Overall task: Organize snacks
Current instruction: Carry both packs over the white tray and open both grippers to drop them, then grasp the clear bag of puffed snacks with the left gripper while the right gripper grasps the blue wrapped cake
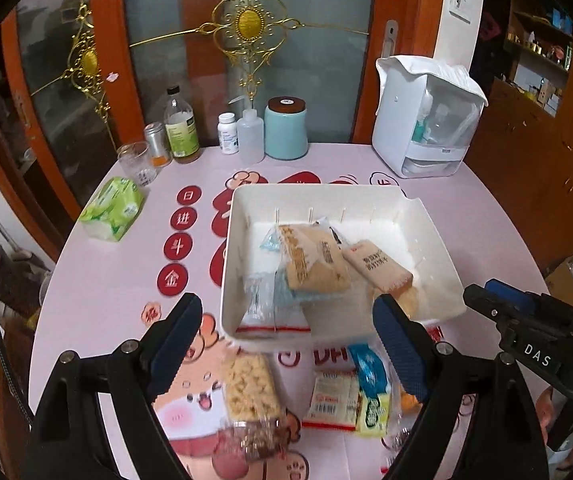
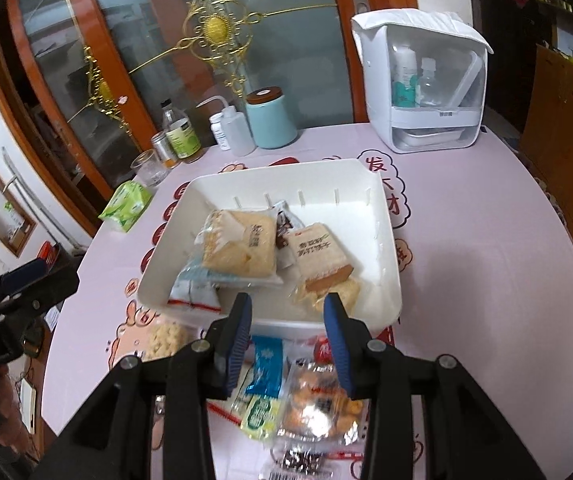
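A white bin (image 1: 434,248) (image 2: 386,216) on the pink table holds several wrapped cakes and snack packets (image 1: 310,260) (image 2: 242,248). More snacks lie loose in front of it: a puffed-rice bar (image 1: 248,388) (image 2: 164,338), a red-and-white packet (image 1: 332,400), a blue packet (image 1: 370,368) (image 2: 264,368) and a clear pack of orange snacks (image 2: 318,400). My left gripper (image 1: 286,344) hangs open above the loose snacks with nothing between its fingers. My right gripper (image 2: 288,336) is partly open over the blue packet, also holding nothing.
At the table's far edge stand bottles (image 1: 180,128), a glass (image 1: 136,162), a teal canister (image 1: 286,128) and a white storage box (image 1: 426,120). A green tissue pack (image 1: 112,208) lies at the left. A glass cabinet door stands behind.
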`<state>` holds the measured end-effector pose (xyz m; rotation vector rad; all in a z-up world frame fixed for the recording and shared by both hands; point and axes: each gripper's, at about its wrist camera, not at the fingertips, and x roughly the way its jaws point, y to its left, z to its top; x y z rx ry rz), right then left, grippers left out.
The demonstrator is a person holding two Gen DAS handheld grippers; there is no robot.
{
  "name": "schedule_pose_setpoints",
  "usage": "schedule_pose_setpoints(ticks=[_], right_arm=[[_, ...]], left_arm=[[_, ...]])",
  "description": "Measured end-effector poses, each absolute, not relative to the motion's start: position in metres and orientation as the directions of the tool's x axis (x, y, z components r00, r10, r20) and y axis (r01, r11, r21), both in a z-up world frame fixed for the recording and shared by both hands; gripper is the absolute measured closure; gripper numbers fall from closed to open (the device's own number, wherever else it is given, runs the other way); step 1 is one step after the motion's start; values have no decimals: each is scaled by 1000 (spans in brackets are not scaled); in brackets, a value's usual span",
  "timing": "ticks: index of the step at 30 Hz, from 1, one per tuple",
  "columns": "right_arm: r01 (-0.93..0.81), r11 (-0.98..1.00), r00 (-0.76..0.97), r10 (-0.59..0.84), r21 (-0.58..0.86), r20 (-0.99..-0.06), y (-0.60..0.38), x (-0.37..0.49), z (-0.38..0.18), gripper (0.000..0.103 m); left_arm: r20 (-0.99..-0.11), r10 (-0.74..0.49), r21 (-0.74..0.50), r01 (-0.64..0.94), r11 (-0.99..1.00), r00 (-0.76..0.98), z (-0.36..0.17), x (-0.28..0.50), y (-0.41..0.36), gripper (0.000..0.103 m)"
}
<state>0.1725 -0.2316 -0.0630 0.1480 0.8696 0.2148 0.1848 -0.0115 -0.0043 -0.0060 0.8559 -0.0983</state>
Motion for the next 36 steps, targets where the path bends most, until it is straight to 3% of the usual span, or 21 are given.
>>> schedule_pose_setpoints(ticks=[12,36], right_arm=[[-227,957,567,279,179,-775,-197,160,-85,65],[-228,958,342,247,175,-907,-154,197,-198,65]], left_arm=[[-767,-33,-10,39,999,640,-14,147,9,16],[-923,-43,-46,1,999,384,-155,189,34,16]])
